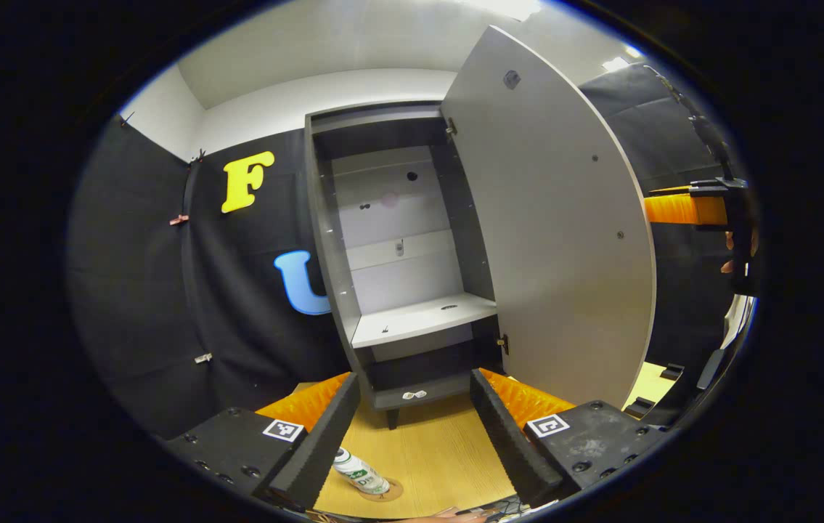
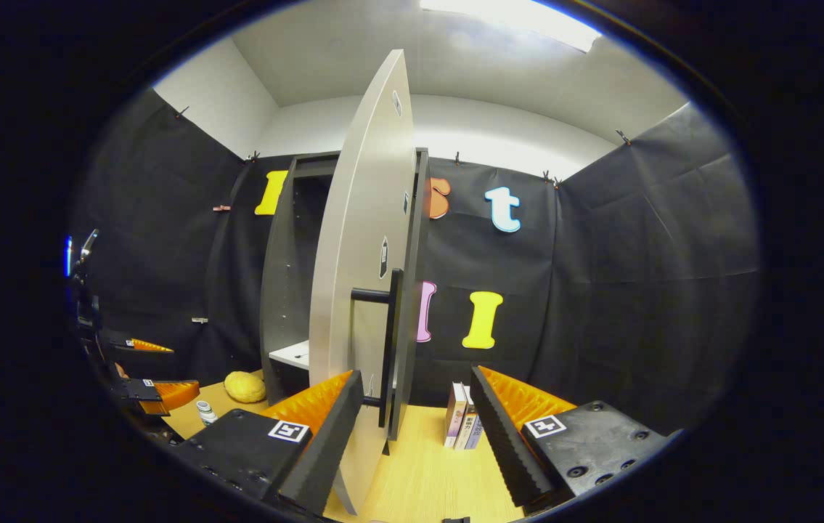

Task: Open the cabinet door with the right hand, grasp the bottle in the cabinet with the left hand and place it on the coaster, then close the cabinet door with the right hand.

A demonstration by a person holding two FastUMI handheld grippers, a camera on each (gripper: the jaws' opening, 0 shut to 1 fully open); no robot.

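Cabinet door (image 1: 557, 232) stands swung wide open on its hinges, exposing the cabinet (image 1: 397, 247) interior with a bare pale shelf (image 1: 422, 318) and a darker compartment below it. In the left gripper view the left gripper (image 1: 406, 443) is released, its two fingers spread well apart above the wooden counter (image 1: 433, 450) and gripping nothing. Bottle (image 1: 359, 472) stands on the round coaster (image 1: 391, 492) on the counter, just beside the inner edge of the left-hand finger and in front of the cabinet; contact with that finger cannot be told. At the far right edge of this view the other gripper is partly visible, held by a hand. In the right gripper view the right gripper (image 2: 412, 428) is also released, fingers wide apart, with the edge of the open door and its dark bar handle (image 2: 388, 341) standing between them; neither finger presses on the handle. Several books (image 2: 461, 425) stand upright on the counter to the right of the door. A yellow rounded object (image 2: 245, 386) lies on the counter near the cabinet base, and the bottle appears small at the lower left, next to the left gripper
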